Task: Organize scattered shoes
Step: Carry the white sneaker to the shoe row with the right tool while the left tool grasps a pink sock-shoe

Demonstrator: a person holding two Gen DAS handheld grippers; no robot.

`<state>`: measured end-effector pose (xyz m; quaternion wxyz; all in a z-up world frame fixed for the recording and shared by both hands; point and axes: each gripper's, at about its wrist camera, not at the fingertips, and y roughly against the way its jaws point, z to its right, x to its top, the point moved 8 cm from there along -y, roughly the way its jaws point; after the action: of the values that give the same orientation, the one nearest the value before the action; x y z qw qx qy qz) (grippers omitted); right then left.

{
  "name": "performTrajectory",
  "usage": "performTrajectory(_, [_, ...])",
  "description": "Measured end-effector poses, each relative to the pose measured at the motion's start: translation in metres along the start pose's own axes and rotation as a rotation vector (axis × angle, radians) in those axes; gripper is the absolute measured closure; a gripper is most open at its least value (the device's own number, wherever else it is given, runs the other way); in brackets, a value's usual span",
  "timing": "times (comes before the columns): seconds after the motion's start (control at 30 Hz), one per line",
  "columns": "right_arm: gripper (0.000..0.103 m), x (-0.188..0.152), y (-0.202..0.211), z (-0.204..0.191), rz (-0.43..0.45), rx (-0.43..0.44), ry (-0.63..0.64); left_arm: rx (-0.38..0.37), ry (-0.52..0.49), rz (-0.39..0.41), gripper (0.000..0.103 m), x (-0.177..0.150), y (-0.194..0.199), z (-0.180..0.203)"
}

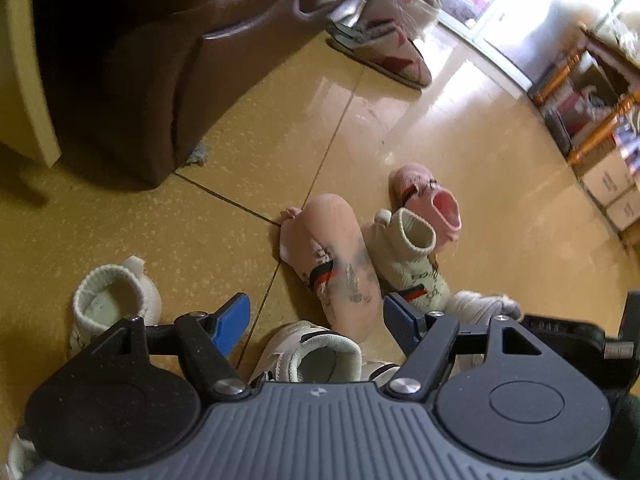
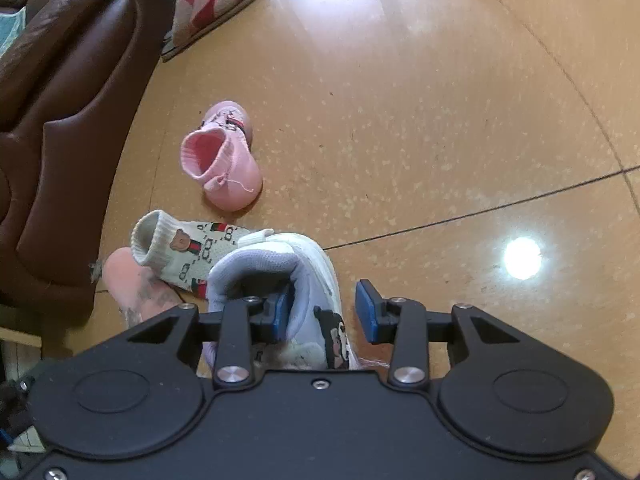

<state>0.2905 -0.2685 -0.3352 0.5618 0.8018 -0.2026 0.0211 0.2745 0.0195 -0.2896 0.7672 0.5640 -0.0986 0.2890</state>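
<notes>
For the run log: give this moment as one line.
left gripper: open, over white sneaker | right gripper: open, straddling lavender sneaker wall | pink shoe: on floor

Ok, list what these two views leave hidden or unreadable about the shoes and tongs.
- Left wrist view: white sneaker, its front hidden under the left tongs body.
- Left wrist view: cream sock shoe, sole covered by the tong arm.
- Right wrist view: lavender sneaker, toe hidden by the right tongs; contact unclear.
</notes>
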Motion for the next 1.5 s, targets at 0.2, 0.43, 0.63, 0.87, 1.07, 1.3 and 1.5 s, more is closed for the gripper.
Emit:
performTrajectory(0.2, [0.080, 0.001, -0.003, 0.003, 0.015, 0.025, -0.017, -0.008, 0.014, 0.002, 0.030, 0.011, -0.019, -0.005])
performTrajectory(0.43, [0.086, 0.000, 0.015, 0.013, 0.028, 0.066, -0.082, -0.067, 0.041, -0.062, 0.030, 0.016, -0.058, 0.010])
performTrajectory(0.63, [0.088, -0.003, 0.043, 0.027, 0.007, 0.080, -0.114, -0.019, 0.037, -0.139, 0.030, 0.010, -0.093, 0.016])
performTrajectory(0.87, [0.088, -0.007, 0.085, 0.040, -0.054, 0.033, -0.064, -0.044, -0.022, -0.169, 0.062, -0.001, -0.109, 0.021])
performTrajectory(1.07, [0.088, -0.030, 0.117, 0.062, -0.134, -0.063, 0.022, 0.089, -0.273, -0.048, 0.075, 0.035, -0.082, 0.029])
performTrajectory(1.3, [0.088, -0.120, 0.116, 0.078, -0.320, -0.110, 0.024, 0.362, -0.743, -0.034, 0.076, 0.040, -0.082, 0.023])
performTrajectory(1.5, [0.088, -0.173, 0.106, 0.071, -0.406, -0.119, 0.026, 0.146, -0.763, -0.068, 0.039, 0.009, -0.082, 0.045])
